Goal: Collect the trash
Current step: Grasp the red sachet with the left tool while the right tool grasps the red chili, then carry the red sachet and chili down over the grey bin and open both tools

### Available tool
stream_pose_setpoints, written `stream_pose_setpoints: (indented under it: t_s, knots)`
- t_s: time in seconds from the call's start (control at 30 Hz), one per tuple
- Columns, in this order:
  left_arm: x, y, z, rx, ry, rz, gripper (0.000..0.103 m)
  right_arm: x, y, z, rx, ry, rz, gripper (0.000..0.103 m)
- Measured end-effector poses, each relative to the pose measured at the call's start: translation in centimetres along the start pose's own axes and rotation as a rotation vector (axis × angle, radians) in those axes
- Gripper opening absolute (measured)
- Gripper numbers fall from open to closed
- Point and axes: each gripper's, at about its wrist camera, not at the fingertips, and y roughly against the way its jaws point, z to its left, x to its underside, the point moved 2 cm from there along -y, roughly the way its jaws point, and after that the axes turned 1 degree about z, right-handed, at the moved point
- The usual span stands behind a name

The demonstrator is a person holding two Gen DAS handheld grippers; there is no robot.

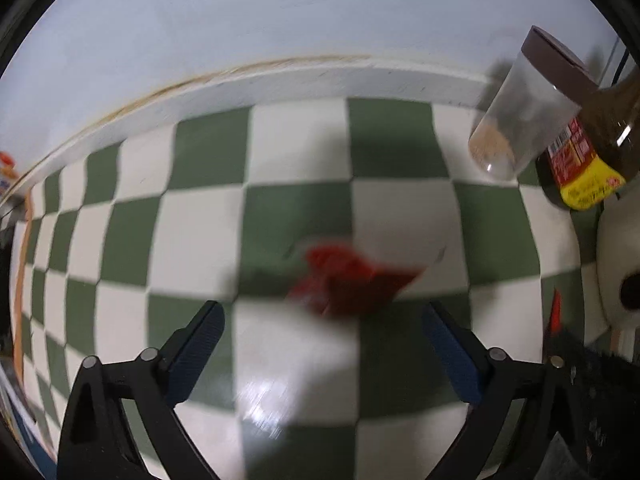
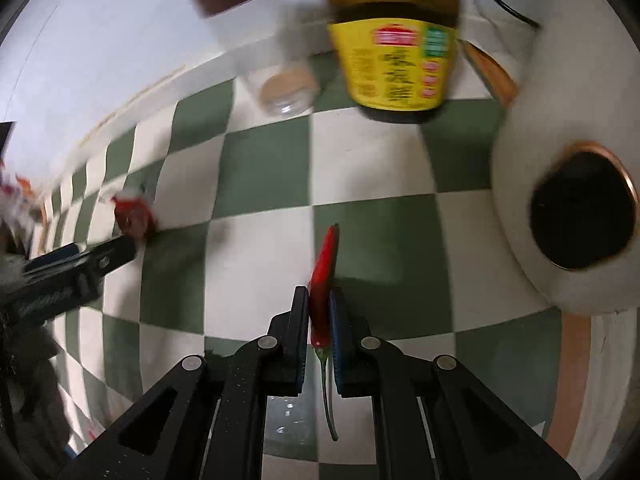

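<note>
A crumpled red wrapper (image 1: 352,284) lies on the green and white checkered tabletop (image 1: 300,152), just beyond my left gripper (image 1: 322,320), which is open and empty with its jaws wide apart. The wrapper also shows in the right wrist view (image 2: 134,216), with the left gripper's finger (image 2: 100,258) beside it. My right gripper (image 2: 320,300) is shut on a red chili pepper (image 2: 322,276); the chili's tip points forward and its green stem (image 2: 328,396) trails back between the fingers.
A clear jar with a brown lid (image 1: 524,112) and a dark sauce bottle with a yellow label (image 1: 588,160) stand at the far right by the wall; both show in the right view, the jar (image 2: 260,44) and the bottle (image 2: 396,40). A white round appliance with a dark opening (image 2: 572,208) sits at the right.
</note>
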Motion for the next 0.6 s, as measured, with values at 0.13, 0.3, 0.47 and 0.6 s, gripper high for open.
stream_pose_setpoints:
  t_s: [0.13,0.3,0.47,0.6]
  knots:
    - [-1.2,-1.5,-1.2,0.014,-0.04,0.004,0.048,0.8,-0.5,-0.3,-0.01,-0.005,0.015,0.011]
    - [-0.9,0.0,-1.3,0.025,-0.066,-0.038,0.032,1.9,-0.2,-0.3,-0.034,-0.03,-0.013,0.011]
    - [2.5,5.1,-0.8,-0.004,-0.084,-0.12,0.028,4.1,2.2,0.6,-0.061,-0.04,-0.053,0.01]
    - [6.8,11.1,-0.2,-0.023,-0.082,-0.193,0.028,7.1,5.4,2.3,-0.084,-0.05,-0.102,0.01]
